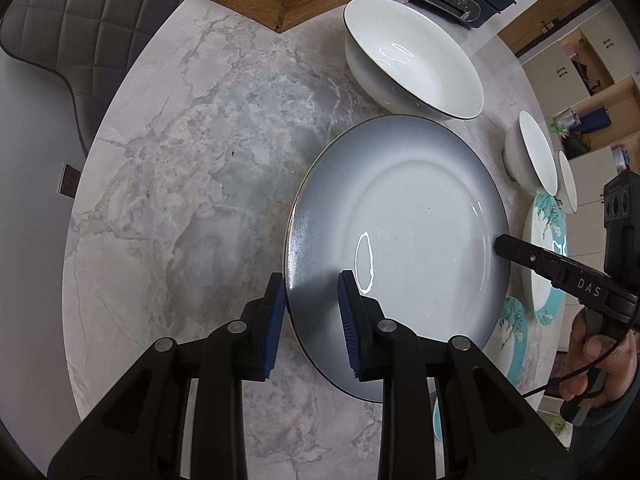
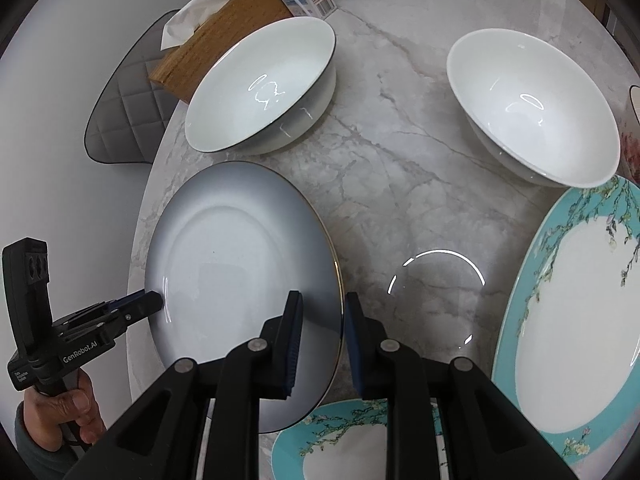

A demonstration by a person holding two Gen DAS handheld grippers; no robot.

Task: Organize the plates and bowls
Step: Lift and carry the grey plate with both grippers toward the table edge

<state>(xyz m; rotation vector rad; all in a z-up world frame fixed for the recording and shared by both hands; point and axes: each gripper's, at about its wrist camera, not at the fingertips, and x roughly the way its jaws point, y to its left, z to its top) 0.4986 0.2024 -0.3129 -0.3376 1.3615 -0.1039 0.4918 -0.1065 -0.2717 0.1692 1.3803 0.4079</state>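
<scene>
Barely started: both tongs, left [image 1: 310,320] and right [image 2: 322,344], wide apart around grey plate [image 1: 400,248] rim at 9 and 3 o'clock, bowls and plates unstacked.

Marble round table [image 1: 180,184], grey quilted chair [image 1: 60,40], pale cabinets [image 1: 576,60] behind

Each camera rode its own gripper, looking down steeply and close along the fingers at the table [image 1: 168,208]. The left view faced rightward across the grey plate [image 1: 408,248], the right view leftward across it [image 2: 240,280]; both shared that plate and the dark-rimmed bowl [image 1: 416,64] [image 2: 260,84].
</scene>
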